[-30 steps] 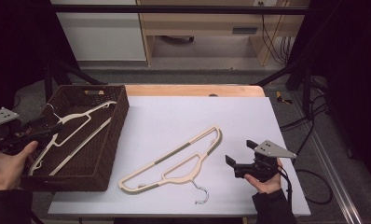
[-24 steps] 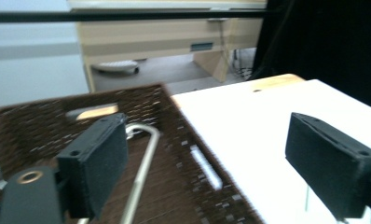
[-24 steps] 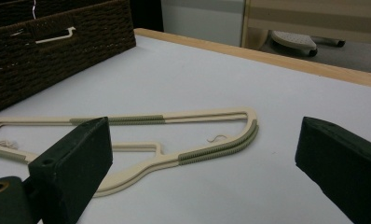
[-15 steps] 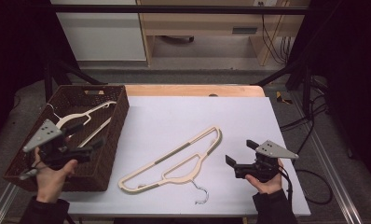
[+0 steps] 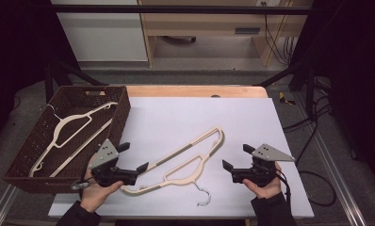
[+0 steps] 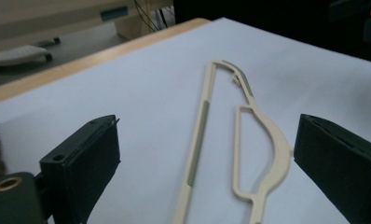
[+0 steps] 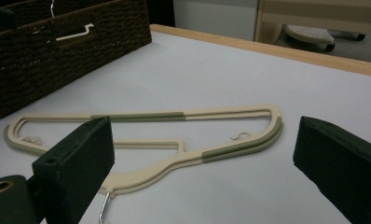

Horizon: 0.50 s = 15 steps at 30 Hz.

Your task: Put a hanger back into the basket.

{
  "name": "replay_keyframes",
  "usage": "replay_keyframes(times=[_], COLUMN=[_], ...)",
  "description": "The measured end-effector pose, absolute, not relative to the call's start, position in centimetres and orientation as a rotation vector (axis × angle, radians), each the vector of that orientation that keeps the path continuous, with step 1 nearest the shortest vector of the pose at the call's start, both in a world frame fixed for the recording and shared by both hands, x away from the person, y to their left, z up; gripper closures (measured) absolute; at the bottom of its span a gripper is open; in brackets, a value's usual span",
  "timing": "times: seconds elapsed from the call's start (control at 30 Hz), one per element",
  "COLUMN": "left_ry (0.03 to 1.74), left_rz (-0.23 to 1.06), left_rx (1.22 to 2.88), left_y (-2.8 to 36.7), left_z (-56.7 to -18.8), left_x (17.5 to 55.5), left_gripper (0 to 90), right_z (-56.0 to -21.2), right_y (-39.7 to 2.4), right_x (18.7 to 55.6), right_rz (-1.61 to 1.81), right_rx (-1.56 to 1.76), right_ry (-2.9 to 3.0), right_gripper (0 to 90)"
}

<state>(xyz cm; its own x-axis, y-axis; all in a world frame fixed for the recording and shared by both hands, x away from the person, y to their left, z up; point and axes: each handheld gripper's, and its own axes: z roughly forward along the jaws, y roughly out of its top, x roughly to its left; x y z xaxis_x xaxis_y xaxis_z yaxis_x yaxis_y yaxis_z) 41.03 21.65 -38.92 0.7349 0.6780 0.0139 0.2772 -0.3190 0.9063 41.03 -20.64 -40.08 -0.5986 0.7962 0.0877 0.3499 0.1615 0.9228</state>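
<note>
While both claws hang wide open and empty, the left claw [image 5: 131, 159] nears a cream plastic hanger [image 5: 185, 157] (flat on the counter); a shallow bite may skid it.

Matt cream plastic hanger [image 5: 185, 157] with a shiny metal hook; dark woven basket [image 5: 23, 162], probably wicker.
</note>
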Motion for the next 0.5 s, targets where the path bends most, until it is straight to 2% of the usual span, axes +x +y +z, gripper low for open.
replay_keyframes(times=[0.23, 0.5], left_ry=[0.736, 0.737], left_rz=[0.433, 0.400], left_rx=[1.971, 2.018], left_y=[20.2, 19.6], left_z=[-41.4, -43.0], left_x=[41.1, 41.5], left_gripper=[6.9, 7.3], right_z=[-40.8, -43.0], right_y=[-18.7, -15.9], right_x=[40.8, 40.8], right_rz=[1.380, 1.260], right_rx=[1.084, 1.102], right_ry=[2.106, 2.227], right_gripper=[7.1, 13.8])
